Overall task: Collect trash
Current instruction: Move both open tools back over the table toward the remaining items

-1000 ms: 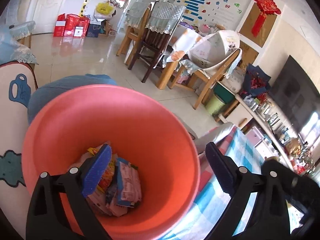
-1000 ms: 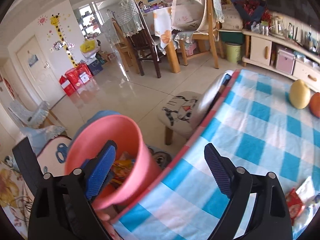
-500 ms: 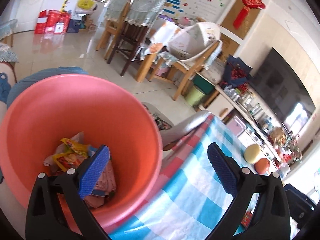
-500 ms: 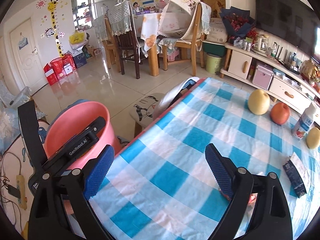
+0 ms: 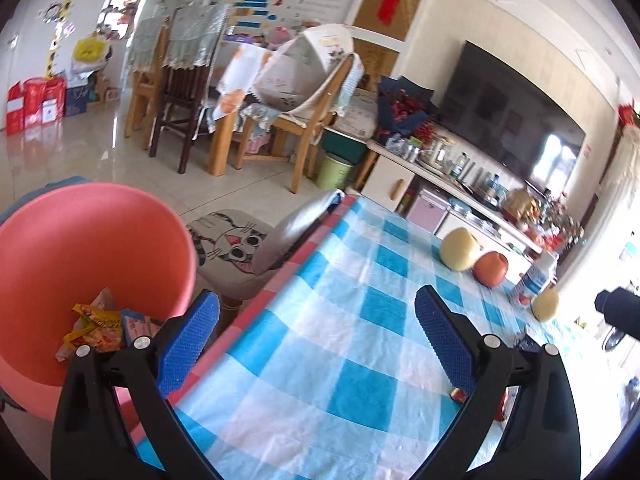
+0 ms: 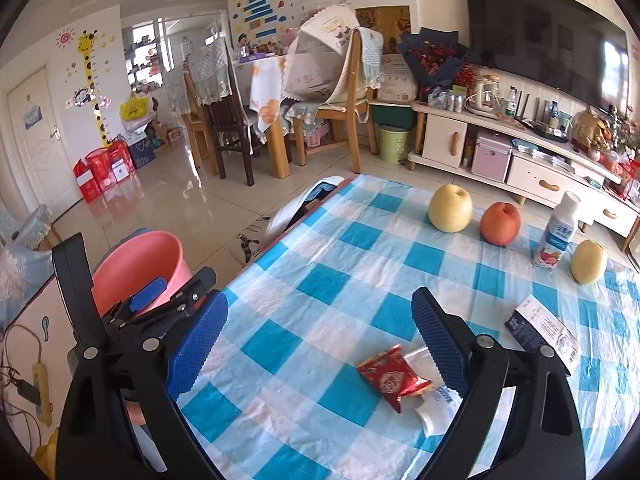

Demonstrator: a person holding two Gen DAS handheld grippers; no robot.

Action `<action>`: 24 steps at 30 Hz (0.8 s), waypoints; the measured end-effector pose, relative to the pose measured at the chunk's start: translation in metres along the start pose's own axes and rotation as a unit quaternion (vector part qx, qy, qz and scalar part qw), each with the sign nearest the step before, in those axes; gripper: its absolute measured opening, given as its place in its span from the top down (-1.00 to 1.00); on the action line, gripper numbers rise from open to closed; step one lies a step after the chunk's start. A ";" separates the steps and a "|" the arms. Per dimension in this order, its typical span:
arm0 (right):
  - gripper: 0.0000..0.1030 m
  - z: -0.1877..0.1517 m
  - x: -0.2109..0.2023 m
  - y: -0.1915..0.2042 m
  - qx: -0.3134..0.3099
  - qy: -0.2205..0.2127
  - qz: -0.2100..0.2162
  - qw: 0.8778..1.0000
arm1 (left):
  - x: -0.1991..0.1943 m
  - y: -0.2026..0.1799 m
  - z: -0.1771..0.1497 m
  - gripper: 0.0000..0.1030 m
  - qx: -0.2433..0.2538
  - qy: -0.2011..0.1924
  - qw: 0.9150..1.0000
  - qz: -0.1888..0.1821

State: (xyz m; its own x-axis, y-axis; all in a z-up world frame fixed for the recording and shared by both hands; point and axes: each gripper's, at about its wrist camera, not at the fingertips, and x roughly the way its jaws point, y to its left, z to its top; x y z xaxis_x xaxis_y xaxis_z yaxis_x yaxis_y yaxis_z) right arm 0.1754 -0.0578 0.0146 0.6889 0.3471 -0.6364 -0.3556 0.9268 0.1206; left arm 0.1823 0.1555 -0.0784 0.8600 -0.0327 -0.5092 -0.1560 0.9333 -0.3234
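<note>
A pink bucket (image 5: 80,248) stands off the table's left edge and holds several crumpled wrappers (image 5: 100,328). My left gripper (image 5: 316,320) is open and empty over the near corner of the blue checked table (image 5: 360,320), beside the bucket. My right gripper (image 6: 320,320) is open too, above the cloth. Just ahead of its right finger lie a red wrapper (image 6: 392,376) and a white wrapper (image 6: 436,404). A dark blue and white packet (image 6: 544,332) lies further right. In the right wrist view the left gripper (image 6: 176,288) sits in front of the bucket (image 6: 136,264).
Two yellow pears (image 6: 450,208) (image 6: 588,260), a red apple (image 6: 500,224) and a small milk bottle (image 6: 558,236) stand along the table's far side. A cat-print stool (image 5: 232,248) sits beside the table. Chairs (image 6: 228,120) and a TV cabinet (image 6: 520,160) stand beyond.
Both views have swung right, away from the bucket and onto the table. The bucket has slid to the left edge; wrappers and fruit on the cloth have come into view.
</note>
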 end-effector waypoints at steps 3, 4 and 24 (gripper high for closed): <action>-0.79 -0.003 -0.007 -0.020 0.011 -0.005 -0.004 1.000 | 0.000 -0.016 -0.005 -0.92 0.021 0.001 1.000 -0.011; -0.79 -0.004 -0.009 -0.026 0.015 -0.005 -0.003 1.000 | 0.000 -0.022 -0.007 -0.92 0.029 0.004 0.999 -0.016; -0.82 -0.021 -0.044 -0.170 0.134 0.000 -0.061 0.989 | 0.004 -0.127 -0.057 -0.92 0.189 0.044 0.979 -0.057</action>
State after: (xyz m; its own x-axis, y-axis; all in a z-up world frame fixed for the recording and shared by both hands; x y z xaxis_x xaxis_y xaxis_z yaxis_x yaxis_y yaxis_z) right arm 0.1922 -0.2334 0.0064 0.7164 0.2313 -0.6583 -0.0897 0.9662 0.2418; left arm 0.1774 0.0165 -0.0847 0.8139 -0.1597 -0.5586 0.1443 0.9869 -0.0719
